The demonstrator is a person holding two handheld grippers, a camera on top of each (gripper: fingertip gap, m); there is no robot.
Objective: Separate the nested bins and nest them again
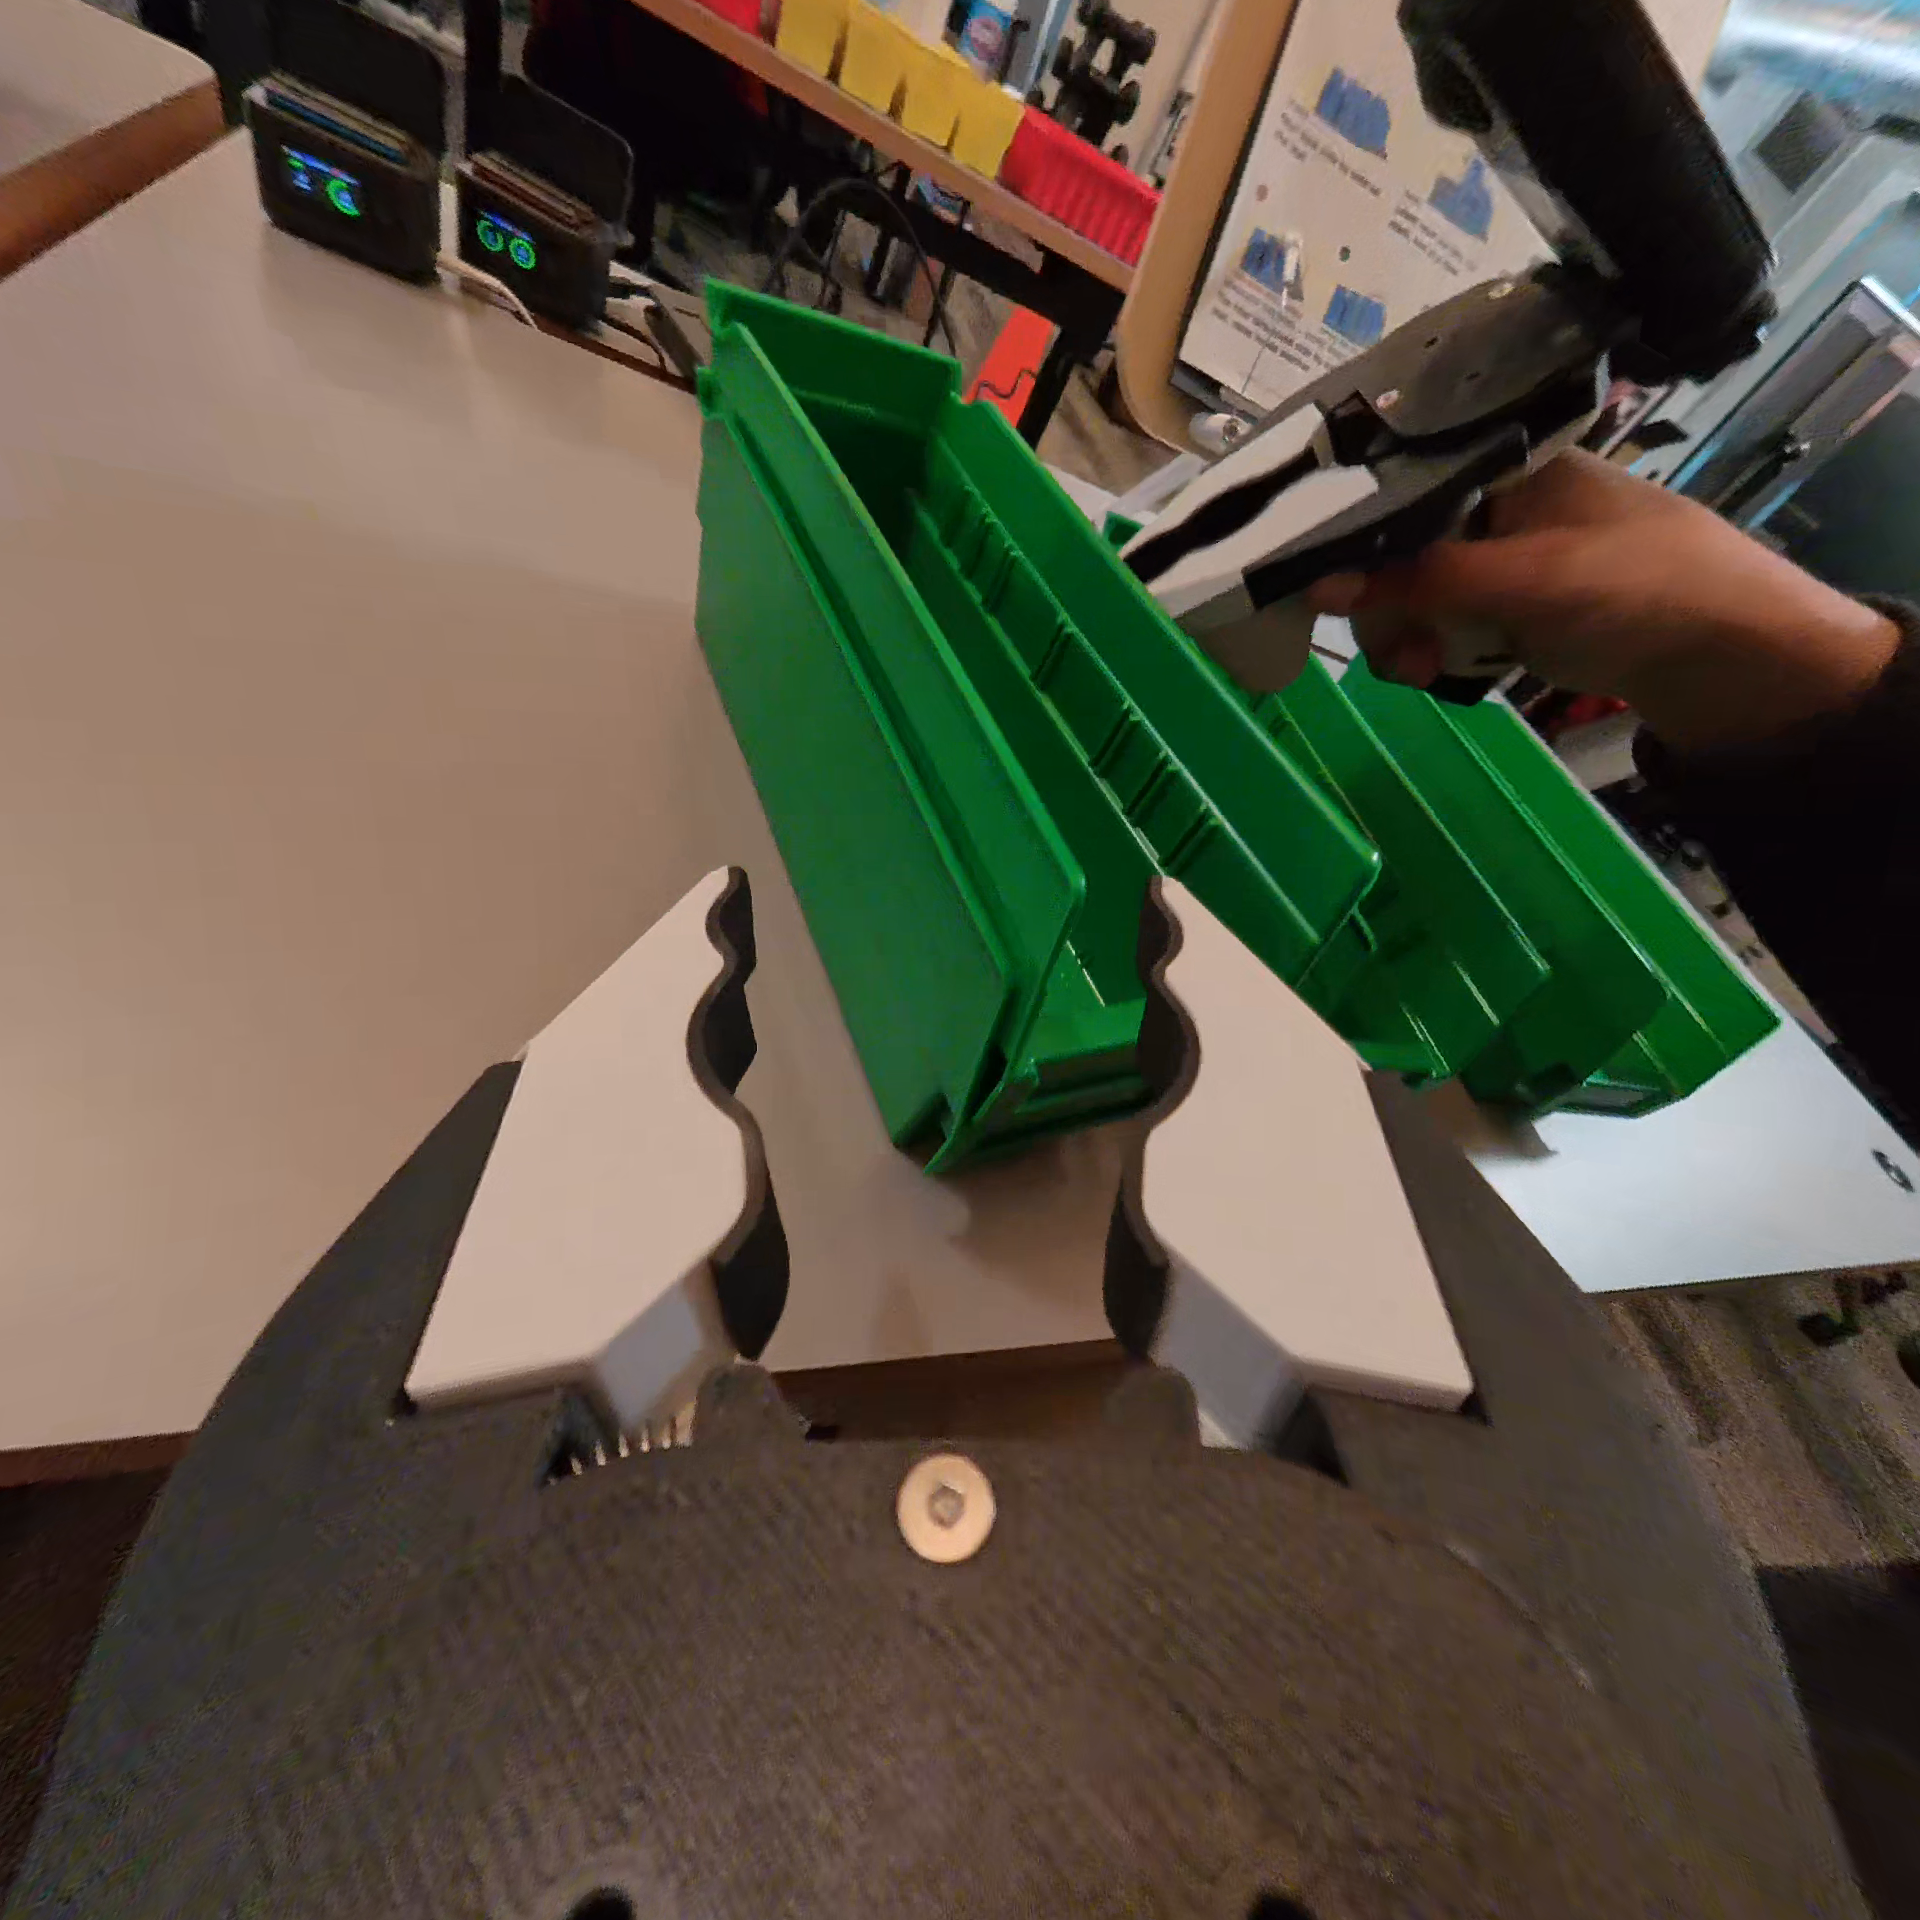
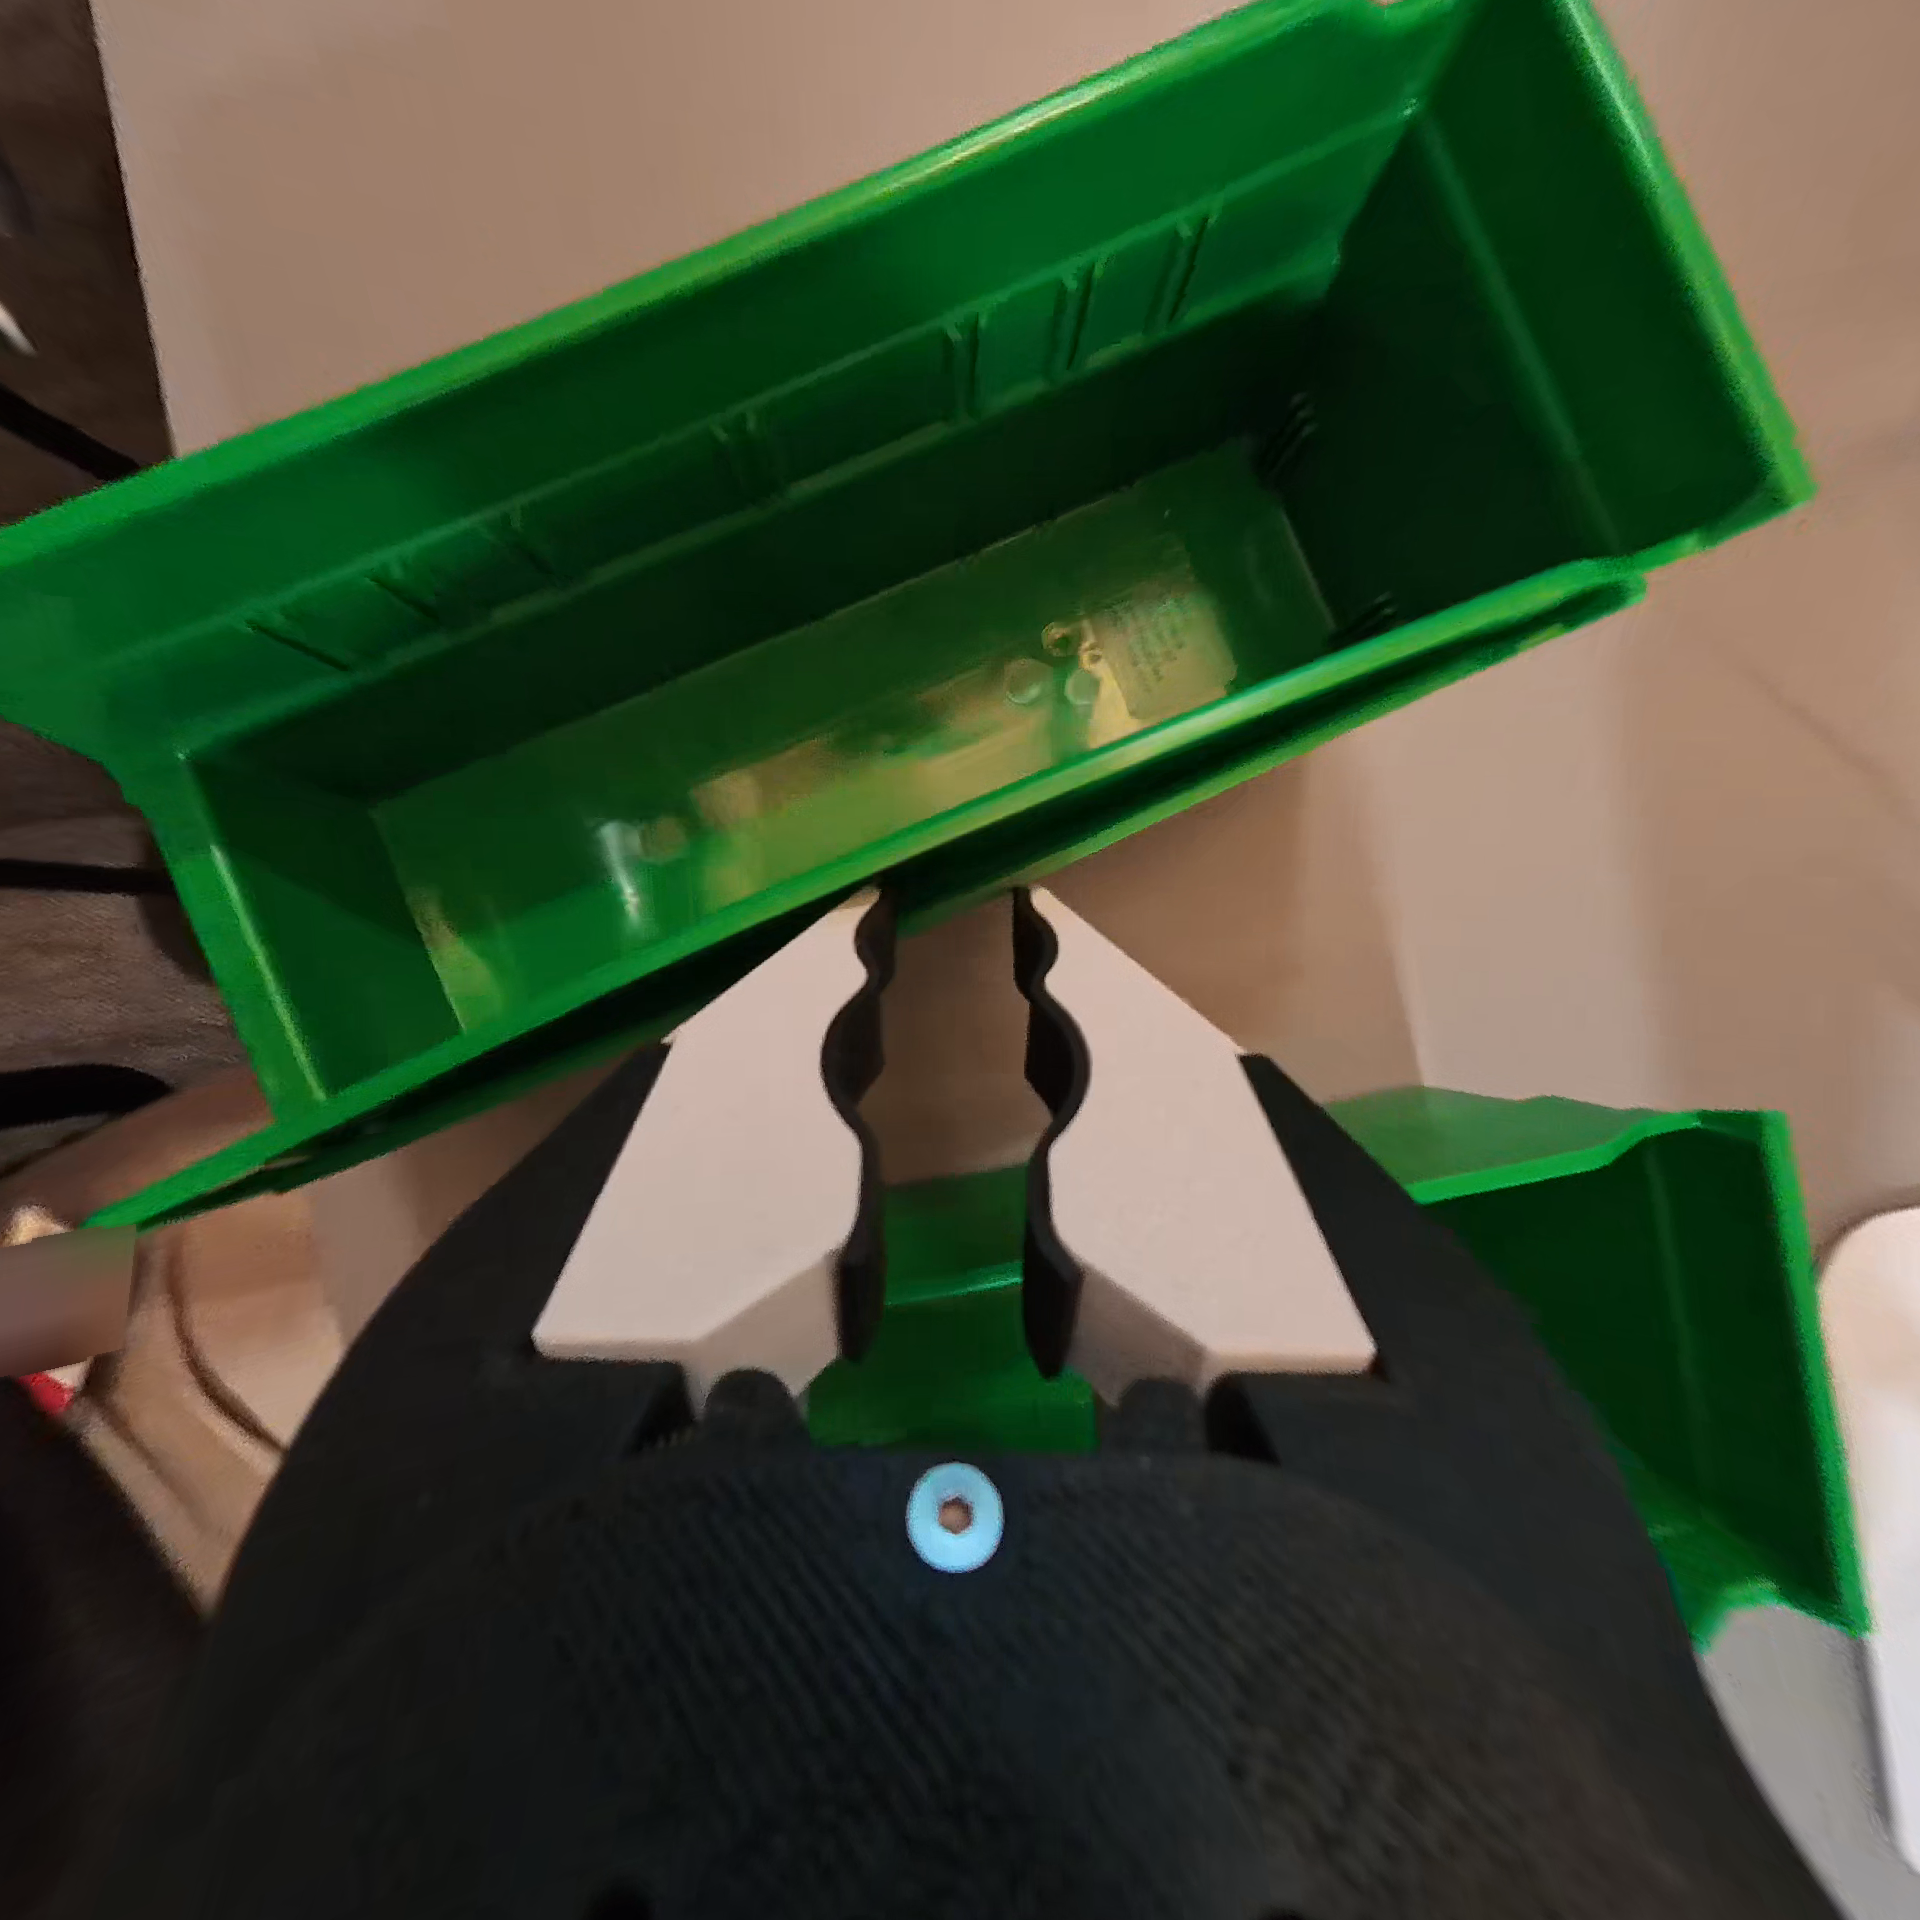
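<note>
Our left gripper hangs over the near edge of the bench with its jaws spread wide and nothing pinched. The near end of the tilted green bin sits between its fingertips, and the right-hand finger looks to be touching that end. This bin's near end rests on the bench close to the near edge. Its far end is raised, with the open top turned toward our right side.

Our right gripper, held in a hand, reaches the bin's long side wall. Its jaws stand narrowly apart with only bench surface showing between them. The fingertips are hidden behind the bin's rim, so we cannot tell whether they touch it.

Just to the right of the tilted bin, a stack of nested green bins lies near the bench's right edge. Two black devices with lit screens stand at the far left of the bench.
</note>
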